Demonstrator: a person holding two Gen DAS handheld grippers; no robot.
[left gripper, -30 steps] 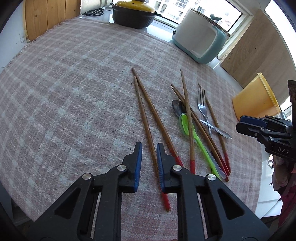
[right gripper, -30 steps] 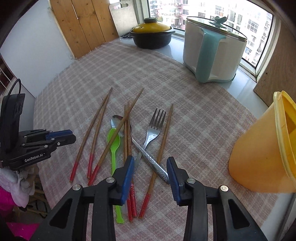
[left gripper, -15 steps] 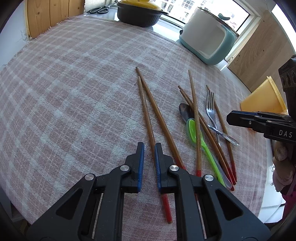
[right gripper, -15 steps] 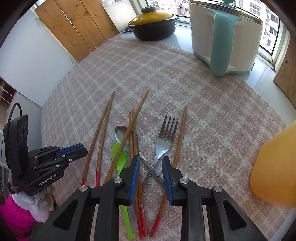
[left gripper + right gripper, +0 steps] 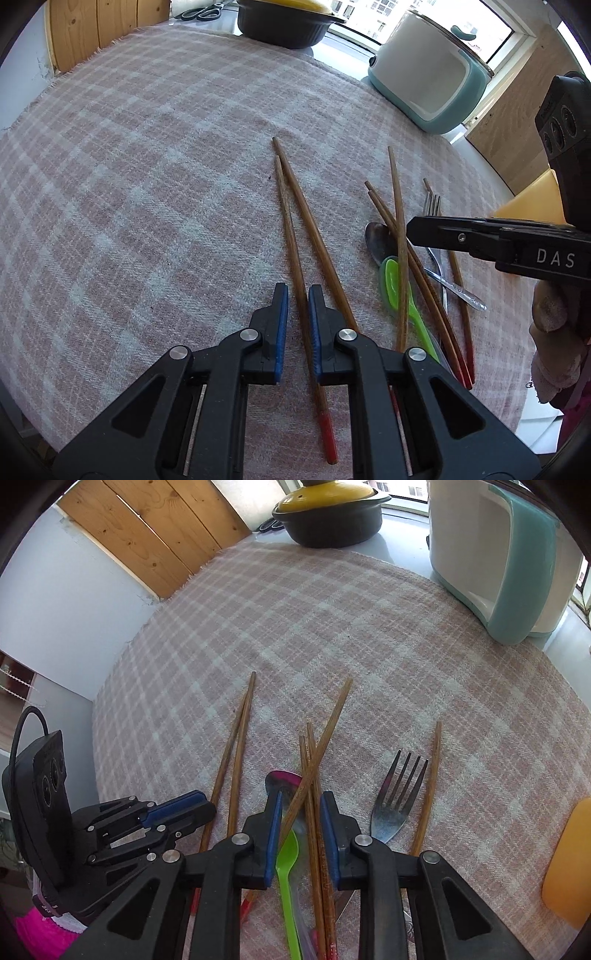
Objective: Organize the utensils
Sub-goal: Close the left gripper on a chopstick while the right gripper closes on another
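Several red-tipped wooden chopsticks, a green plastic spoon, a metal spoon and a metal fork lie on the pink checked cloth. My left gripper is low over the cloth, its jaws narrowly apart around the left chopstick of a pair. My right gripper is low over the pile, jaws a little apart around three chopsticks and the green spoon. It also shows in the left wrist view.
A yellow plastic container stands at the right. A white and teal cooker and a black pot with a yellow lid stand at the back near the window. Wooden boards lean at the back left.
Both grippers have moved forward and down onto the utensils. The right gripper's jaws narrowed and then widened slightly around the pile. The left jaws stay narrow, now around one chopstick.
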